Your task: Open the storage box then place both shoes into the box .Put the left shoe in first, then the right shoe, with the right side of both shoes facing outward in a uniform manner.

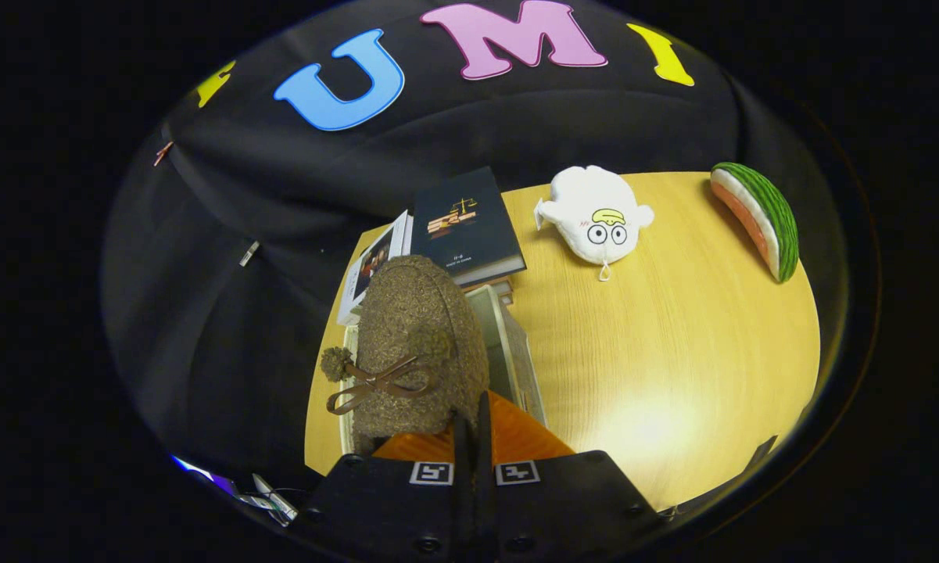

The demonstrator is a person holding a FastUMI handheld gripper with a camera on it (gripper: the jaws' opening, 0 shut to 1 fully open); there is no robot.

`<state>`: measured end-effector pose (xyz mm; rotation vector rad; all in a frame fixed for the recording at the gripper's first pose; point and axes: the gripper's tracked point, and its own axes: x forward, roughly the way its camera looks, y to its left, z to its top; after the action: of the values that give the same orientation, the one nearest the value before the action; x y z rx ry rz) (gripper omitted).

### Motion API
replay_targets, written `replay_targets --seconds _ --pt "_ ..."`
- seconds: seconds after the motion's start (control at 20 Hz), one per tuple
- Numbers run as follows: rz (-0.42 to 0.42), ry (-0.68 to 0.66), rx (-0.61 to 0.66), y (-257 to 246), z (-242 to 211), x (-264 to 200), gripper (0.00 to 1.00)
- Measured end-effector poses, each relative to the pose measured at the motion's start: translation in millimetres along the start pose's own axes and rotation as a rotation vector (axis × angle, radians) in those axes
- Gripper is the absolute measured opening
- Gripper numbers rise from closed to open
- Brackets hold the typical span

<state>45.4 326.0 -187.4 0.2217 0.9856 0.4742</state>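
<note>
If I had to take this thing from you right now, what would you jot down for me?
Hand-held gripper: fingers pinched almost together on the rim of a fuzzy brown shoe with a bow, carrying it.
Shoe hangs over the storage box, near the stacked books.
Done: this shoe picked up; the box looks open, though the shoe hides most of it.
Can't tell: which shoe this is, or whether the other is inside.
Left: lower it in, right side outward, then check for the second shoe.
</note>
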Motion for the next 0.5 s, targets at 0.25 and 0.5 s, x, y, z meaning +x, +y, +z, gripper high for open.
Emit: replay_targets --seconds 0.25,0.5 --pt "-0.010 0.043 -0.020 -6 -28 10 0.05" --pt "-0.035 0.061 -0.020 -13 -36 16 0.05"
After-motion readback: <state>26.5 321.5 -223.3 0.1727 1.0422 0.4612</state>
